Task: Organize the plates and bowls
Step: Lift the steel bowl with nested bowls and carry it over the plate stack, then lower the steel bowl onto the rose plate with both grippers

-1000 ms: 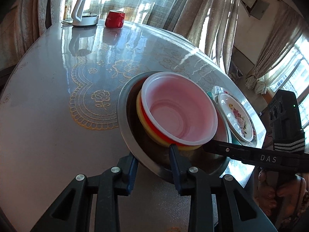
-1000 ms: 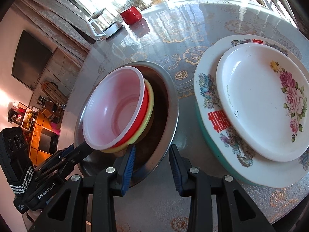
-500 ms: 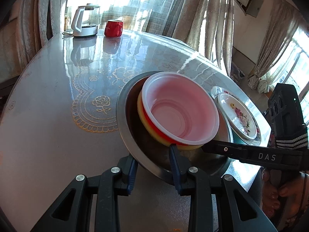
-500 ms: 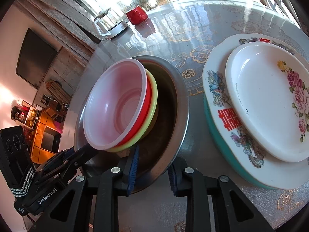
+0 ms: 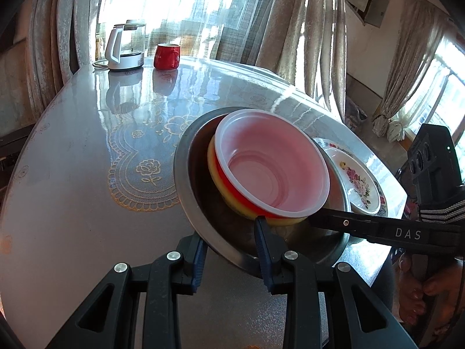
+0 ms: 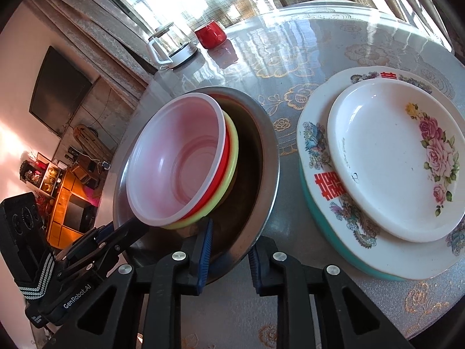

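A metal bowl [image 5: 191, 192] [image 6: 261, 157] sits on the table and holds a nested stack of plastic bowls [image 5: 273, 165] [image 6: 177, 160]: pink-white on top, then red, then yellow. My left gripper [image 5: 229, 250] is shut on the bowl's near rim, one finger inside and one outside. My right gripper [image 6: 229, 254] straddles the rim at another spot; its jaws are closing and the pads touch the wall on both sides. Right of the bowl is a pile of plates [image 6: 392, 160] [image 5: 360, 183]: a small floral plate on a larger patterned one on a teal one.
A glass kettle [image 5: 125, 46] [image 6: 171, 46] and a red mug [image 5: 166, 56] [image 6: 210, 36] stand at the table's far edge. A lace-pattern mat [image 5: 139, 171] lies left of the bowl. A person's hand [image 5: 430, 290] holds the right gripper's handle. The near table edge runs just behind the plates.
The right gripper's jaws have narrowed onto the metal bowl's rim. The left gripper keeps its hold; its view has tipped up a little.
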Motion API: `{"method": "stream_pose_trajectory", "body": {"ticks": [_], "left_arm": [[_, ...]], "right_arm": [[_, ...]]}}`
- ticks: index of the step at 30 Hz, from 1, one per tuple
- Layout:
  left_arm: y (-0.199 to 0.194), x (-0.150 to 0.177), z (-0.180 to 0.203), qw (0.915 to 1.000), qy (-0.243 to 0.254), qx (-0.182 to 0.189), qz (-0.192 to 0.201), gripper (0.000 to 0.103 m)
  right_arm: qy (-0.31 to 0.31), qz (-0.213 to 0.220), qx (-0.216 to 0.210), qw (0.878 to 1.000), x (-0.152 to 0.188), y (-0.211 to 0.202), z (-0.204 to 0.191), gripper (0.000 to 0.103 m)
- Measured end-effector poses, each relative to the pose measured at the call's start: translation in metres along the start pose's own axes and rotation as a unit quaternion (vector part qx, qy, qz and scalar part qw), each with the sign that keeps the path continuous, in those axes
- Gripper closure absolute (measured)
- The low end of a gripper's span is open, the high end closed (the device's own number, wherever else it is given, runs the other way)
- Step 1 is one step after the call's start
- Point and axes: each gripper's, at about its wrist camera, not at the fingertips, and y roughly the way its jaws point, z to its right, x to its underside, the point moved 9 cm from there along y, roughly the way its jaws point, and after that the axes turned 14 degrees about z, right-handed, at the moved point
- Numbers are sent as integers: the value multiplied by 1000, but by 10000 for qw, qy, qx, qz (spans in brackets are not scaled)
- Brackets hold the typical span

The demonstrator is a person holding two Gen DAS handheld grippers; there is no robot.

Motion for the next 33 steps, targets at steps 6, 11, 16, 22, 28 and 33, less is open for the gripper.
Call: {"method": "stream_pose_trajectory", "body": {"ticks": [6,11,16,22,28,33], "left_arm": [[0,-11,13,9998,134,56,106,71],[4,-22,30,9993,264,199,175,71],[15,-30,54,9982,389,400,203,71],[30,-37,87,9967,499,599,224,71],[47,-43,115,9950,519,831,185,71],[62,-42,136,9938,533,965,117,71]], "right_arm": [[10,182,-12,9998,-8,-11,3,80],[64,351,19,9994,-17,-25,11,81],[161,551,138,9983,-24,-46,28,81],[366,781,353,9956,-31,-70,55,81],[537,1005,538,9920,-39,-91,80,81],[691,1130,726,9885,-43,-104,103,81]]}}
